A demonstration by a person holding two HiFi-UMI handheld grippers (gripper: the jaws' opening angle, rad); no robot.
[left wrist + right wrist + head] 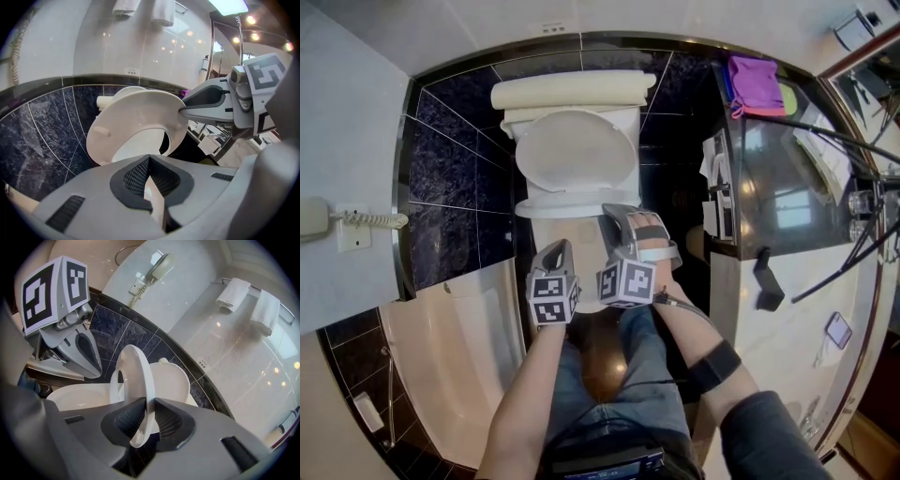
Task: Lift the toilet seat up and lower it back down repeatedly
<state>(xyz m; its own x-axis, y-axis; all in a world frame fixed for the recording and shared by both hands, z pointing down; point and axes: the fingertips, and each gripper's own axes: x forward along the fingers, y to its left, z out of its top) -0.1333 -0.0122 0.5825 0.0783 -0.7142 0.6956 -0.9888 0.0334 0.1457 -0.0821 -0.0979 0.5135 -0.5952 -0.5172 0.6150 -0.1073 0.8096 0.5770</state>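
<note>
Pinching the front rim of the white oval plastic toilet seat [136,376] edge-on, the right gripper [144,420] has both pads pressed on it. A grip at the free end likely gives the most leverage about the hinge. The seat is tilted partway up over the white ceramic toilet bowl [70,397]. The left gripper [149,180] has its jaws together and empty, just in front of the bowl, probably kept clear of the seat's swing.
</note>
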